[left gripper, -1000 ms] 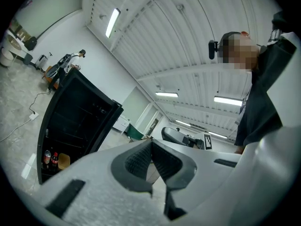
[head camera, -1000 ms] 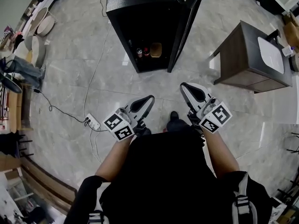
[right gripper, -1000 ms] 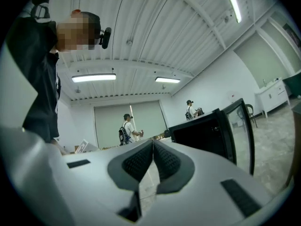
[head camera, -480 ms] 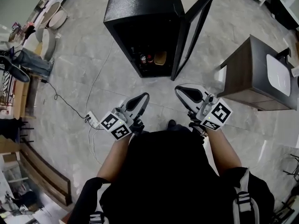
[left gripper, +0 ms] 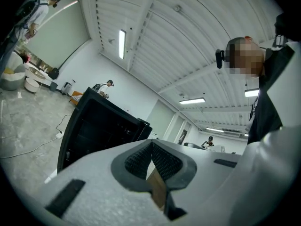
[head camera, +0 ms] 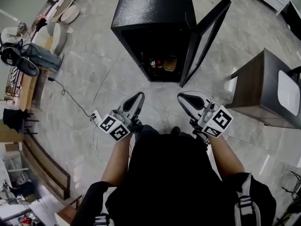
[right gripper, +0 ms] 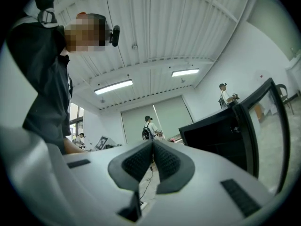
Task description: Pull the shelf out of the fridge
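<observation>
In front of the person, the black fridge (head camera: pixel 155 13) is standing with its door (head camera: pixel 205 36) swung open to the right. The shelf is sitting somewhere in the dark inside, too dim to make out. The left gripper (head camera: pixel 138 96) and right gripper (head camera: pixel 182 97) are hanging short of the opening, jaws pressed together on nothing. In my judgement they should be opening first, then going in level and taking the shelf's front edge at both sides, so that it is sliding out straight past the cans (head camera: pixel 156 63).
</observation>
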`<state>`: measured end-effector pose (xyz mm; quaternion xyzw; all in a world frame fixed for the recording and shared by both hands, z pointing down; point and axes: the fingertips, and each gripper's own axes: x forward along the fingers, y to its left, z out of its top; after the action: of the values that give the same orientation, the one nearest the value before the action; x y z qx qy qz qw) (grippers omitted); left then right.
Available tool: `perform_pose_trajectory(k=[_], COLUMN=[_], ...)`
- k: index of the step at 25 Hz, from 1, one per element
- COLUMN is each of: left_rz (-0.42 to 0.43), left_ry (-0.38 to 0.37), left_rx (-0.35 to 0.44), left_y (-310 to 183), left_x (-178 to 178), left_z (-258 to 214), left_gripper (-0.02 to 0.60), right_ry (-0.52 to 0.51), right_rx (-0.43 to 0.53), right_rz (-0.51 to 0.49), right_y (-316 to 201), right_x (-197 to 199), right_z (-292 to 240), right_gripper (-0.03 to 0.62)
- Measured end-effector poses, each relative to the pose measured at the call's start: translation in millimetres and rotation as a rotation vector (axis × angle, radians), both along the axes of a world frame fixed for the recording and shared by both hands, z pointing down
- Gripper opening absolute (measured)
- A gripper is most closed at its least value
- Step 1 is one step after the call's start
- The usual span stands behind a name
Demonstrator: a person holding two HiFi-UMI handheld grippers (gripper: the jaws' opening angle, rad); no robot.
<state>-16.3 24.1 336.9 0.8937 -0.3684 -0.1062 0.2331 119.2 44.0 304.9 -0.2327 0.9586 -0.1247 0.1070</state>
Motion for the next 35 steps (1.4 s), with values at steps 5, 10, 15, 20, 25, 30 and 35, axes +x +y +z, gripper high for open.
perform_pose_trajectory(k=[5, 10, 15, 20, 25, 30, 35], left_rz=[-0.003, 0.051, 0.067, 0.156, 0.187, 0.238, 0.293], left_ry=[0.02, 0.049, 0.177, 0.124, 0.213, 0.256, 0.279], left_rx=[-0.022, -0.051, -0.034, -0.011, -0.031, -0.106, -0.16], left_y=[-22.0, -50.0, -90.0, -117.1, -132.9, -139.6, -148.0], left_x=[-16.7, -33.6, -62.6, -67.3, -75.3, -72.9, -65.9], left_z=[10.8, 23.1, 7.2, 7.7, 11.0, 31.5, 46.4], left_gripper=[0.014, 0.014, 0.014, 0.014, 0.014, 0.014, 0.014], right_ry=[0.016, 0.012, 0.027, 0.012, 0.018, -0.019, -0.036], right_rx=[-0.044, -0.09, -0.08, -0.094, -0.147, -0.182, -0.196], right_rz=[-0.009, 0.044, 0.098, 0.179, 0.214, 0.26, 0.28], right_y=[-16.8, -50.7, -82.2, -103.8, -112.5, -127.0, -144.4], right_x=[-22.3, -52.6, -80.4, -91.1, -101.5, -104.9, -105.9], right_z=[15.5, 16.3, 2.2, -2.7, 10.3, 18.5, 22.6], right_gripper=[0.026, 0.026, 0.026, 0.026, 0.026, 0.026, 0.026])
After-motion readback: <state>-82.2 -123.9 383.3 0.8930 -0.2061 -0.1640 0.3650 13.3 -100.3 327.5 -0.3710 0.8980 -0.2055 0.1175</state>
